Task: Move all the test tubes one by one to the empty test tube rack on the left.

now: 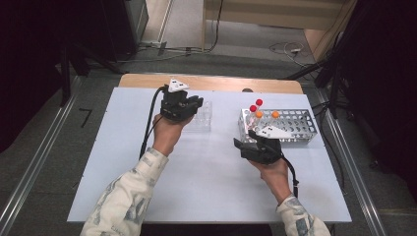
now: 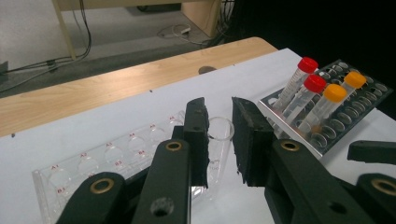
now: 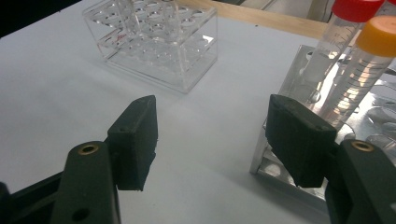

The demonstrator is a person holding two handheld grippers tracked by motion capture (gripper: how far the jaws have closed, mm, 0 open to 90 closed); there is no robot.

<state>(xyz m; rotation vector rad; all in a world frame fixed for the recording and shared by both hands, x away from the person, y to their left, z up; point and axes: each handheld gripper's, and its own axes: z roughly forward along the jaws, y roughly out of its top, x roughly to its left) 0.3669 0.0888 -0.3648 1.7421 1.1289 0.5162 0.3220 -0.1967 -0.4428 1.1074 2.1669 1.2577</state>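
My left gripper (image 1: 195, 102) hangs over a clear plastic rack (image 1: 202, 121) at the middle back of the white table. In the left gripper view its jaws (image 2: 219, 107) are shut on a clear uncapped tube (image 2: 218, 140), held upright just above the clear rack (image 2: 84, 163). My right gripper (image 1: 244, 137) sits at the left end of a metal rack (image 1: 295, 129). In the right gripper view it (image 3: 212, 100) is open, with bare table between its fingers. Two red-capped tubes (image 2: 315, 83) and two orange-capped tubes (image 2: 335, 92) stand in the metal rack (image 2: 345, 116).
The white sheet (image 1: 196, 187) covers most of the table, and a wooden strip (image 1: 216, 82) shows along its far edge. Cables lie on the floor beyond. The clear rack (image 3: 154, 42) lies ahead of my right gripper, with the metal rack's wall (image 3: 292, 79) to its right.
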